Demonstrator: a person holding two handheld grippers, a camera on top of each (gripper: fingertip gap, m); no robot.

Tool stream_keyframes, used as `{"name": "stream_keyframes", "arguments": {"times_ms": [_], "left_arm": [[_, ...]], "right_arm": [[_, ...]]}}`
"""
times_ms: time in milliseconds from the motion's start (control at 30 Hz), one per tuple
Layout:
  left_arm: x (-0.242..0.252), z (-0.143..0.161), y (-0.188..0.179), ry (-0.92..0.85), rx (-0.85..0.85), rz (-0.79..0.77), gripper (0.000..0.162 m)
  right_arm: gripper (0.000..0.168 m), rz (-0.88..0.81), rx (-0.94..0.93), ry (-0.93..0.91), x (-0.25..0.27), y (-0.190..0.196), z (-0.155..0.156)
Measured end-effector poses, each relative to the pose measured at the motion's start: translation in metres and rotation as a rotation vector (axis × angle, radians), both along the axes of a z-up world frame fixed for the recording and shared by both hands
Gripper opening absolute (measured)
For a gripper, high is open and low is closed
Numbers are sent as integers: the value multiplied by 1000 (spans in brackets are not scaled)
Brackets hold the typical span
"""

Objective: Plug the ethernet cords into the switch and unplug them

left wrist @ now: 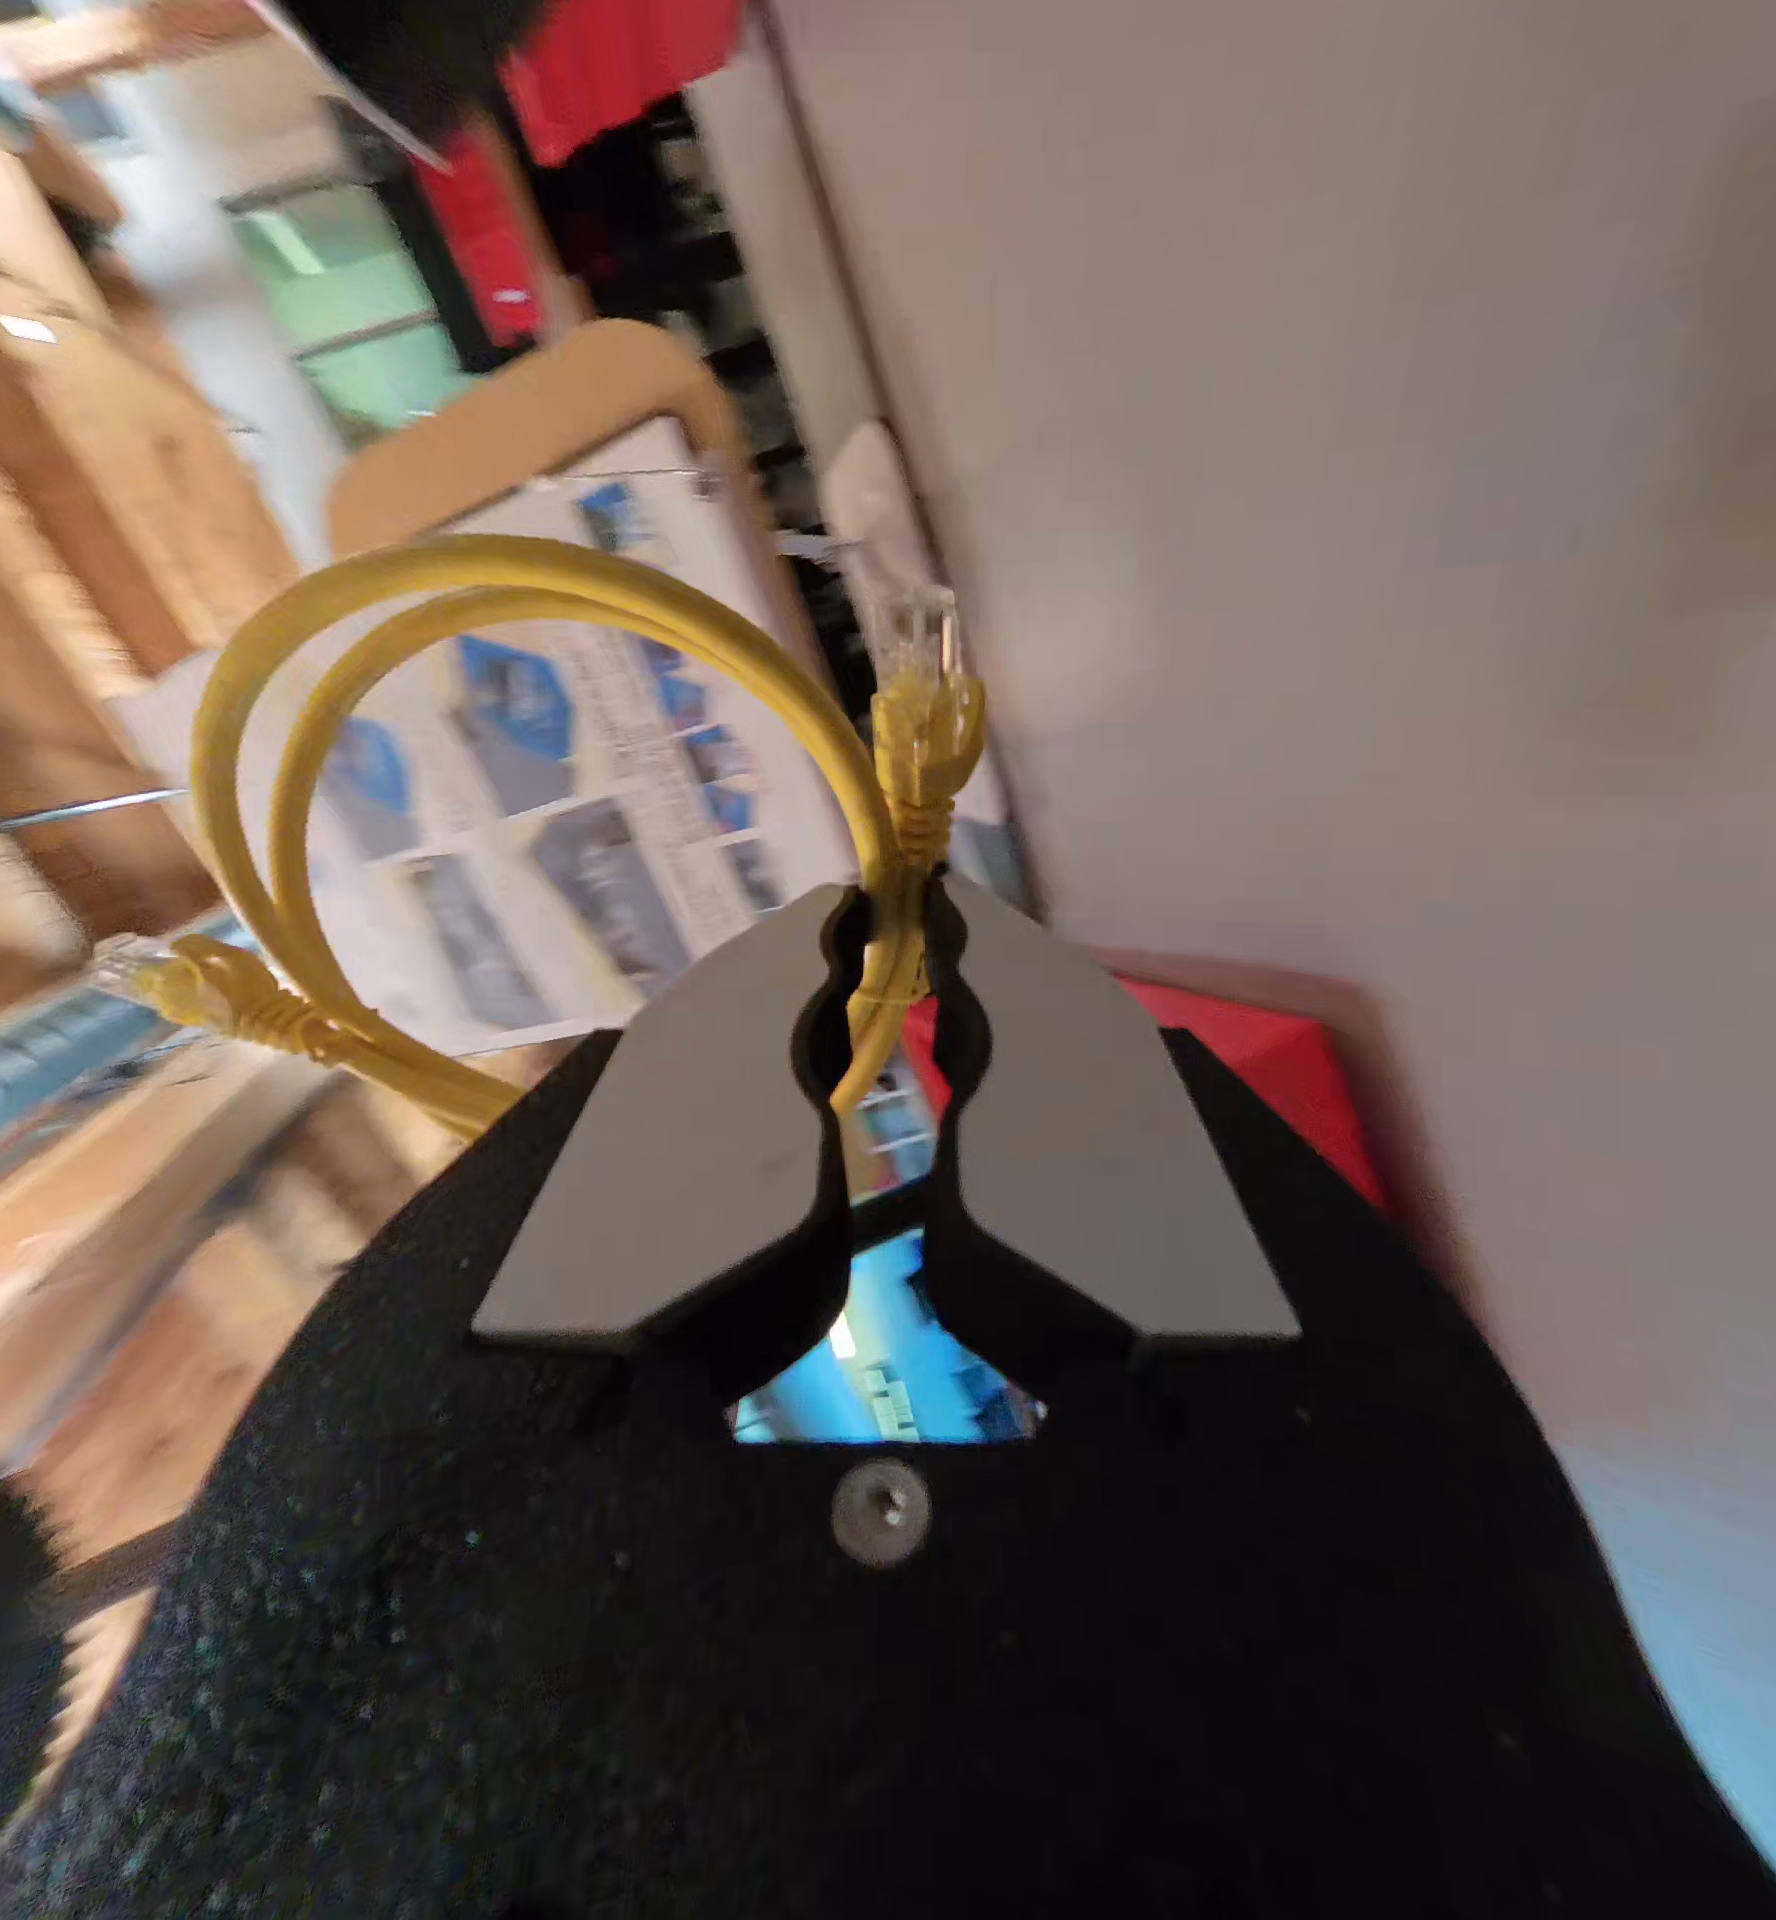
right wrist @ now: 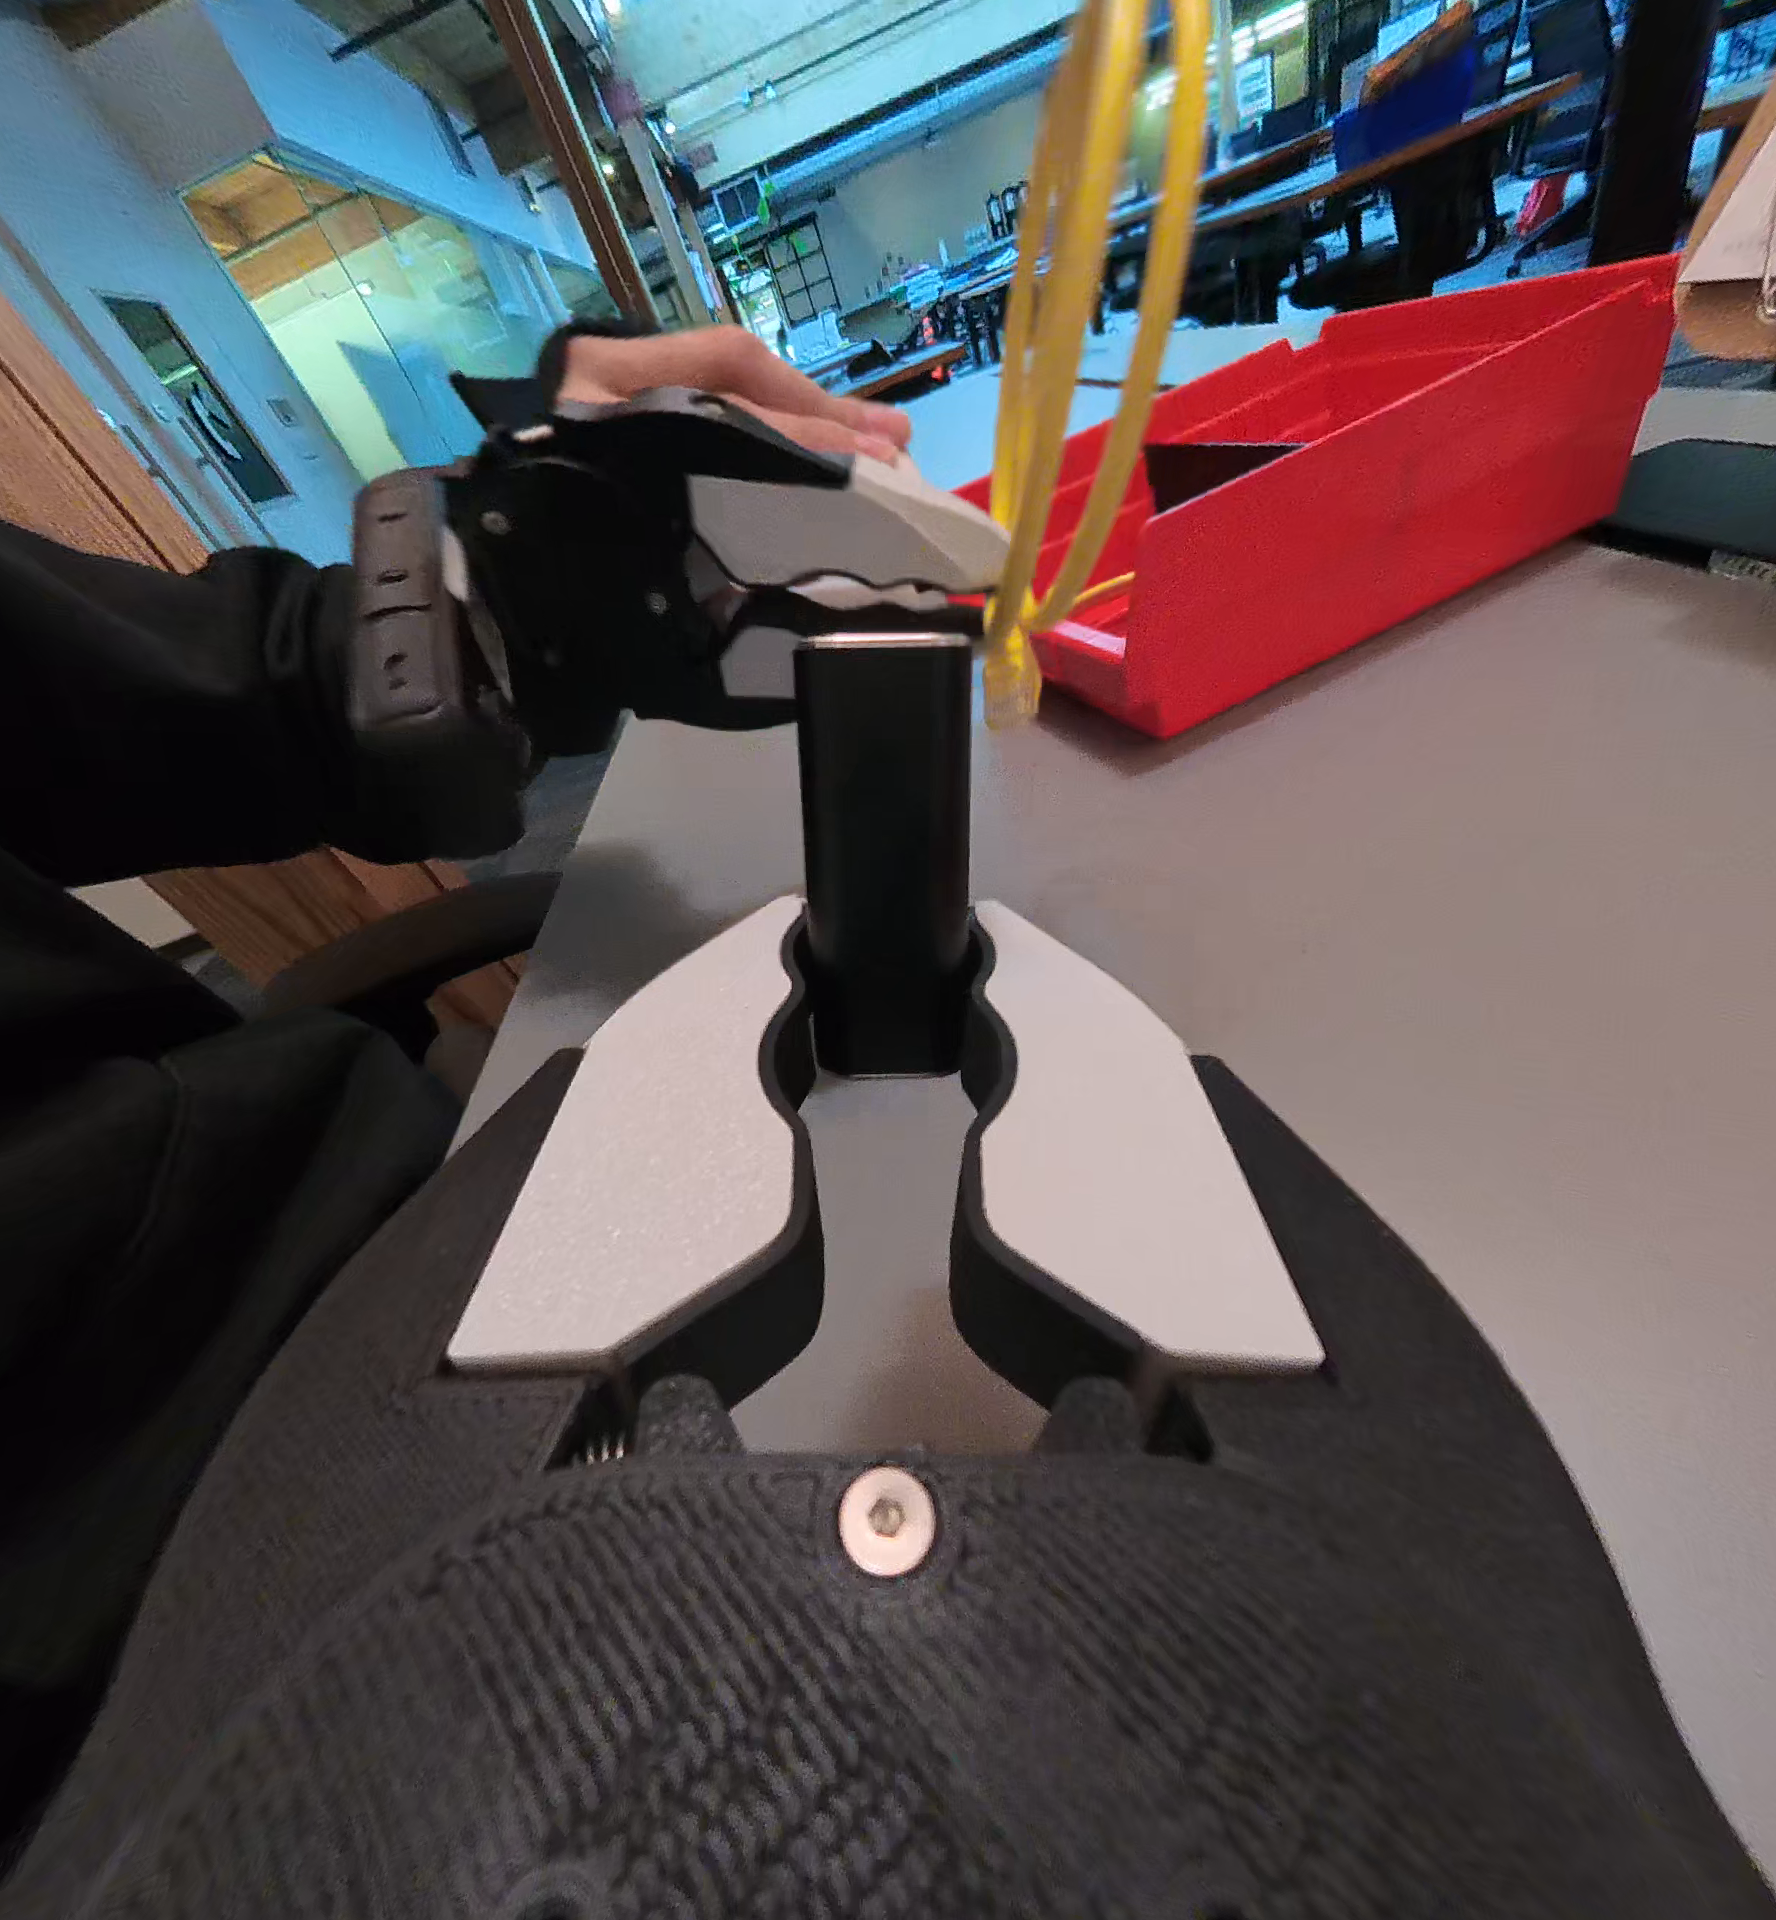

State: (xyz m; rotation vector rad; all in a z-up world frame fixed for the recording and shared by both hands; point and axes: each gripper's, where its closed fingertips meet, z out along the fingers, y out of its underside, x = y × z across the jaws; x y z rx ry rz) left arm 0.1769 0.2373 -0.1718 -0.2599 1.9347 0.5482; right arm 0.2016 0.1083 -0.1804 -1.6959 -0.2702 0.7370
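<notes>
While the right tool (right wrist: 884, 977) pinches the black switch (right wrist: 882, 831) flat on the worktop (right wrist: 1383, 935), long axis running far, the left tool (right wrist: 977, 592) pinches the yellow ethernet cord (right wrist: 1102, 312), plug (right wrist: 1011, 681) hanging just right of the switch's far end.

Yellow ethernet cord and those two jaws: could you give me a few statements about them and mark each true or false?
1. The left gripper is shut on the looped yellow ethernet cord. True.
2. The right gripper is open, holding nothing. False: it is shut on a slim black box-shaped switch.
3. The cord's clear plug is seated in the switch. False: it is free in the air.
4. A red plastic bin sits on the grey table. True.
</notes>
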Motion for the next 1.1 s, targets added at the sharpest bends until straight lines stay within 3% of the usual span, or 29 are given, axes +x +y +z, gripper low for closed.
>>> {"name": "stream_keyframes", "arguments": {"times_ms": [167, 367, 633, 1100], "left_arm": [[6, 37, -29, -96, 149, -100, 11], [11, 72, -61, -216, 263, -241, 11], [12, 82, -79, -215, 354, -341, 11], [6, 76, -85, -78, 484, -432, 11]], "right_arm": [[25, 17, 6, -49, -15, 7, 2], [25, 185, 14, 67, -42, 0, 9], [25, 319, -65, 270, -61, -3, 15], [25, 406, -137, 367, -68, -9, 13]]}}
